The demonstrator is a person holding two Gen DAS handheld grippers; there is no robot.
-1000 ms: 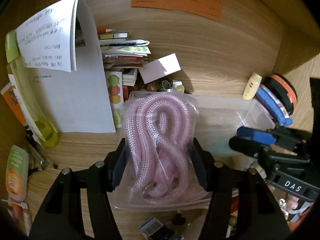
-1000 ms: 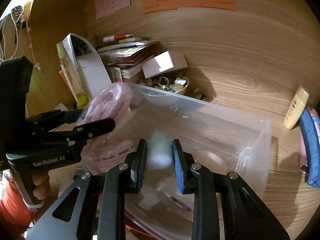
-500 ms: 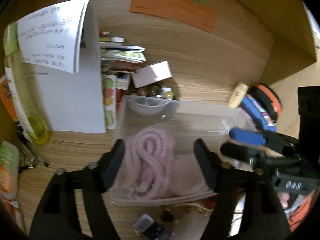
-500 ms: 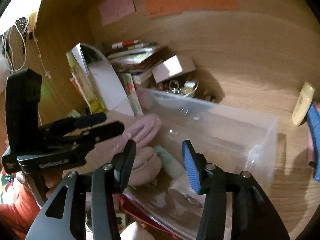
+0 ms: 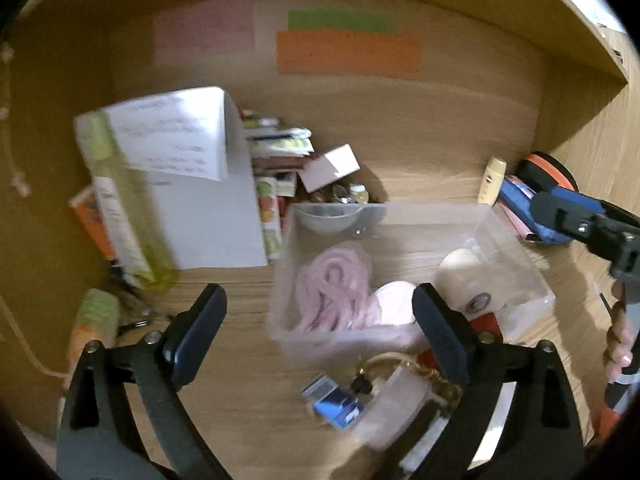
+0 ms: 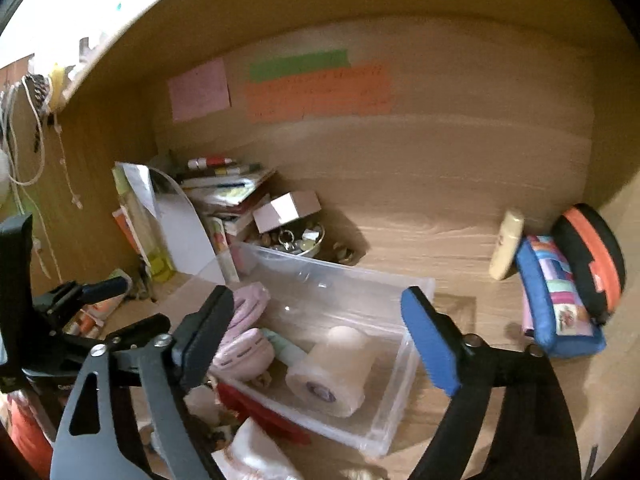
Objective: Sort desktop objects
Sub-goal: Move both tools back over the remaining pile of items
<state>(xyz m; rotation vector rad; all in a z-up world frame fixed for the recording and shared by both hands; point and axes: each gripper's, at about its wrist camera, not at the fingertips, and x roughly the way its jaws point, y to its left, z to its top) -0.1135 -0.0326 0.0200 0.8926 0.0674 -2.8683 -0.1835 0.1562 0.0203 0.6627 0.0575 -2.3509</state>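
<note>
Clear bin [image 6: 416, 292] on table [image 6: 440, 240], long axis running far-left to near-right. Inside: pink rope bag [image 5: 332, 280] at left end, lengthwise w/ bin's short side; tape roll [image 6: 332, 368] on its side, core facing near. Left gripper [image 5: 320, 336] & right gripper [image 6: 320, 332] above bin, jaws opening, nothing between.
</note>
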